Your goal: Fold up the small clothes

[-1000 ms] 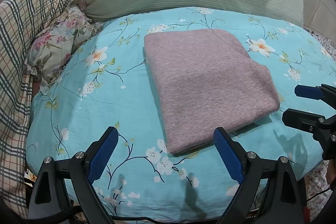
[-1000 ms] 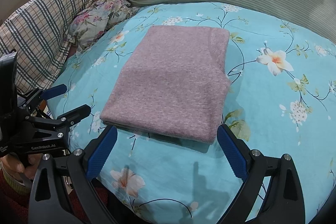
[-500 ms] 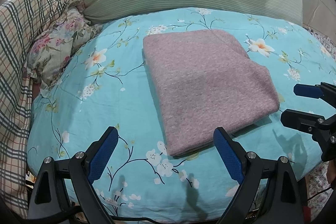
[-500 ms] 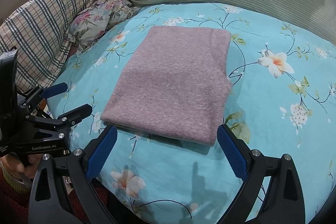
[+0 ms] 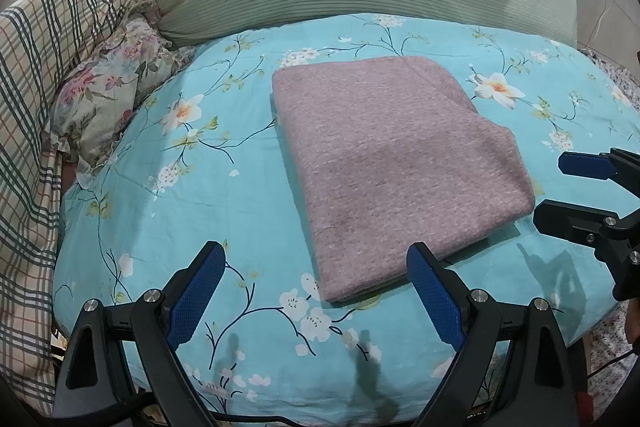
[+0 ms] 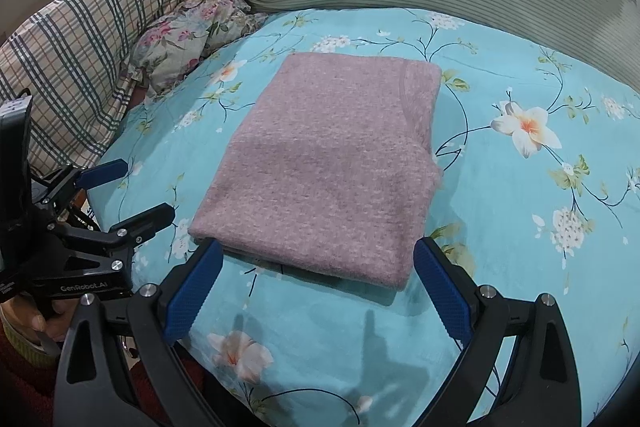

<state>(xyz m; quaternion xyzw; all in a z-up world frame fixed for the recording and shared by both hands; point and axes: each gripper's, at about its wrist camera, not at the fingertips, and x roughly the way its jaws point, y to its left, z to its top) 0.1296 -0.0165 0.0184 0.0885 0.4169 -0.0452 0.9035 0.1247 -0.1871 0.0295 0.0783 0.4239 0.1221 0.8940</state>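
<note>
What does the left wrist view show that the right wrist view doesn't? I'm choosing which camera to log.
Only the left wrist view shows the wall cable and the right tongs from the side. Only the right wrist view shows the left tongs and the hand holding them. Both show the folded pink garment on the floral sheet, both tongs open.

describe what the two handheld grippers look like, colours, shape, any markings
Both the left gripper and the right gripper are black, angular two-finger frames with triangular cut-outs and silver round bolt heads. Each finger carries a blue pad with a fine dimpled texture. The left gripper's body bears white lettering reading GenRobot.AI. A thin black cable runs beneath the left gripper.
</note>
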